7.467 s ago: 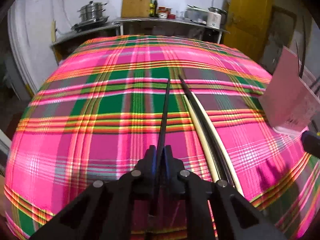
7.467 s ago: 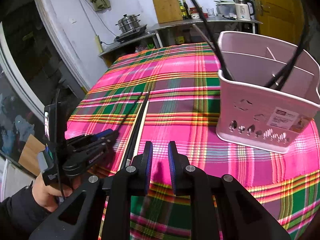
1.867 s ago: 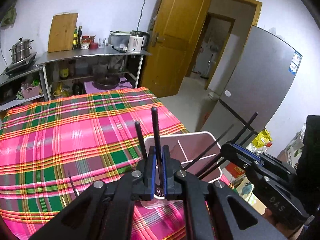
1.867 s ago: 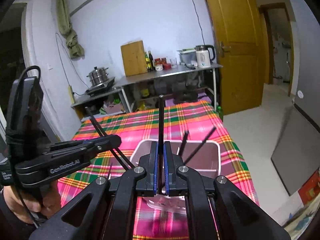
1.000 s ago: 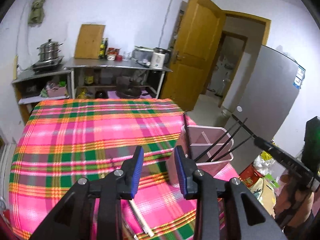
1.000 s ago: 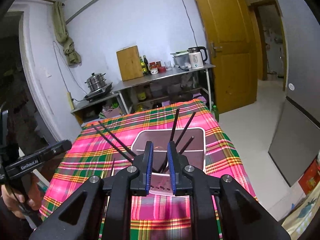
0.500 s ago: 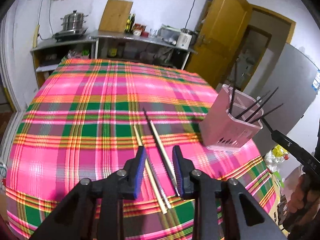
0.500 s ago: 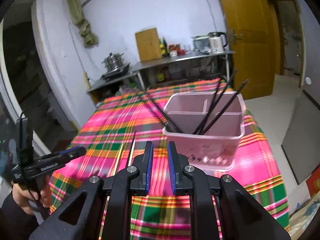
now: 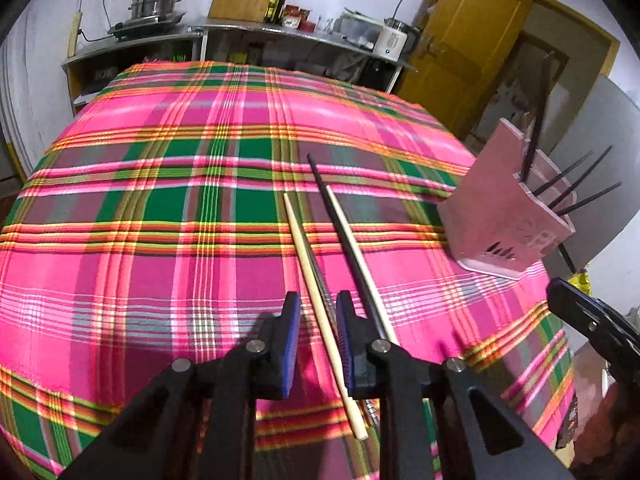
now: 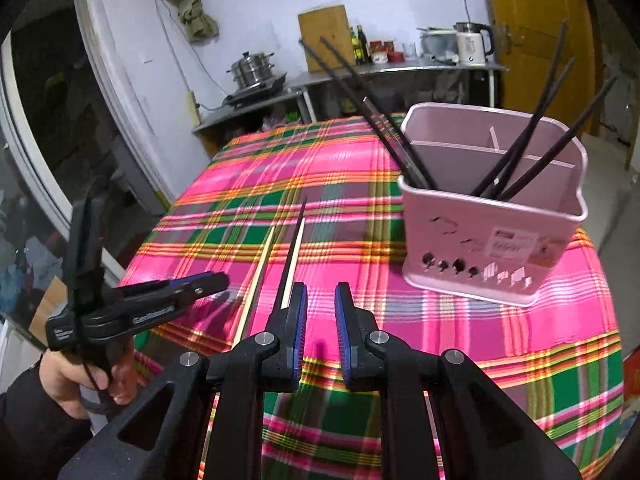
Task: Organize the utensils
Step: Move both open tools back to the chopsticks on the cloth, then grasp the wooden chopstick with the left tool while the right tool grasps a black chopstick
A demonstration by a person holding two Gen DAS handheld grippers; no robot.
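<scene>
Worktop: a table under a plaid cloth of woven pink, green, yellow and orange bands, the fabric matte and slightly rumpled at the far edge.
Loose utensils: long thin chopsticks lie side by side on the cloth, all pointing away from the person. A pale chopstick, round and tapering, lies on the left; a black chopstick, glossy with a fine point, lies just right of it; a second pale chopstick runs along the black one's right side, touching or nearly so.
Holder: a pink plastic caddy with rounded corners, thin inner dividers, small cut-out slots low on its front wall and a paper label. It stands on the cloth to the right of the loose chopsticks, well apart from them.
Sorted utensils: black chopsticks lean at angles in the caddy's compartments, tips up.
Left gripper: black frame, blue ribbed pads; jaws closing, with the left pale chopstick passing between them, pads not yet pressing on it.
Right gripper: same build; jaws parted, nothing between them, above the cloth's near edge.
Person: a hand in a dark sleeve grips the left gripper's handle.
</scene>
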